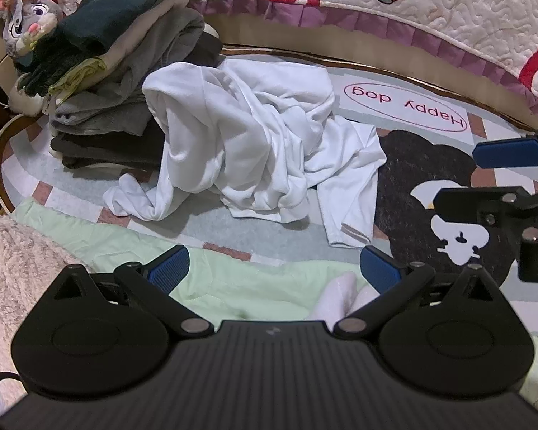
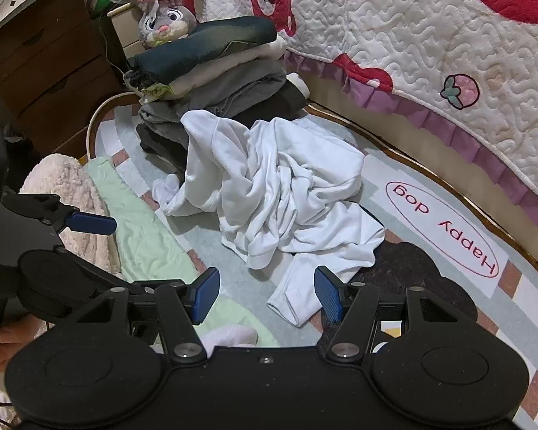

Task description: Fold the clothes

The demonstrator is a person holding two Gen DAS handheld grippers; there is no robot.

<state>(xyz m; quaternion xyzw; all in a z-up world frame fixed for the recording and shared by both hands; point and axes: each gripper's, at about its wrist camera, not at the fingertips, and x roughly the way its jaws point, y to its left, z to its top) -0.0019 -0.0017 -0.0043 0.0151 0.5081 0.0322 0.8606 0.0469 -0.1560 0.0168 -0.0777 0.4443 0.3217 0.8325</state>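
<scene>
A crumpled white long-sleeved garment (image 1: 254,143) lies in a heap on the rug; it also shows in the right wrist view (image 2: 283,193), with one sleeve cuff (image 2: 290,304) pointing toward me. My left gripper (image 1: 274,268) is open and empty, held short of the heap above a pale green cloth (image 1: 211,279). My right gripper (image 2: 267,292) is open and empty, its fingers either side of the cuff and above it. The right gripper also shows at the right edge of the left wrist view (image 1: 498,175). A stack of folded clothes (image 1: 118,71) stands behind the heap.
The rug (image 2: 444,229) carries a "Happy dog" label and a dark bear picture (image 1: 430,186). A quilted bed cover (image 2: 412,36) hangs along the far side. A plush rabbit (image 2: 163,18) leans by a wooden drawer unit (image 2: 43,57). A fluffy pink cloth (image 1: 14,261) lies at left.
</scene>
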